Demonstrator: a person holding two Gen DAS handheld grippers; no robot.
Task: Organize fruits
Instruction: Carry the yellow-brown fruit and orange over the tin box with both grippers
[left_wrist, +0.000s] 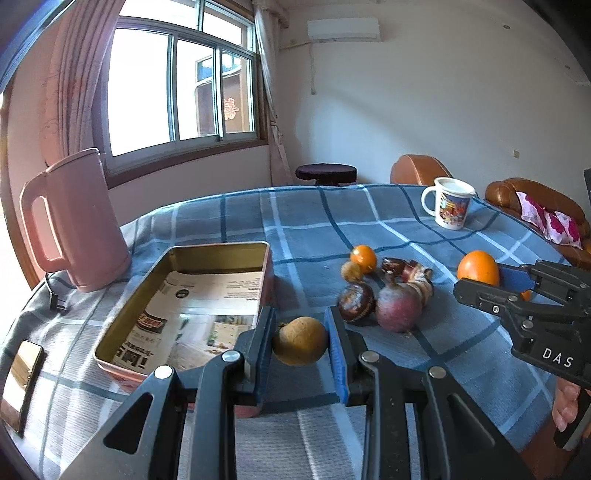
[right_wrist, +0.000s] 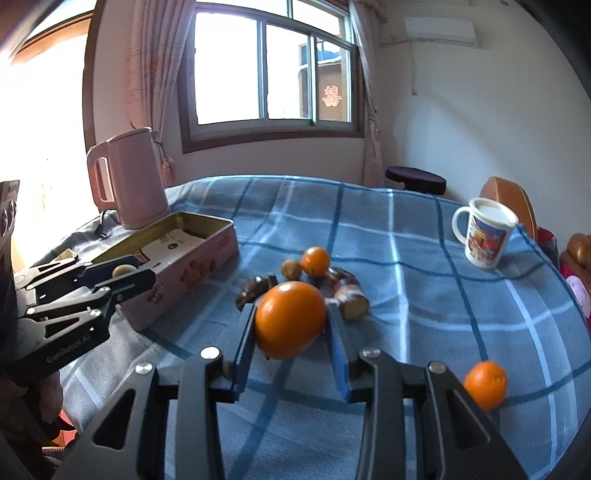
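My left gripper (left_wrist: 300, 345) is shut on a brown-yellow round fruit (left_wrist: 300, 341), held above the cloth beside the open pink tin (left_wrist: 184, 295) lined with newspaper. My right gripper (right_wrist: 290, 325) is shut on a large orange (right_wrist: 290, 319), held above the table; it shows in the left wrist view (left_wrist: 478, 269) at the right. A pile of fruit lies mid-table: a small orange (left_wrist: 364, 257), a small brown fruit (left_wrist: 351, 271), a dark round fruit (left_wrist: 356, 302), a reddish fruit (left_wrist: 398, 306). Another small orange (right_wrist: 484, 384) lies at the right.
A pink kettle (left_wrist: 77, 221) stands behind the tin at the left. A white printed mug (left_wrist: 451, 206) stands at the far right. A shiny flat lid (left_wrist: 22, 380) lies at the left edge. The table has a blue checked cloth (left_wrist: 314, 221). Brown chairs stand behind.
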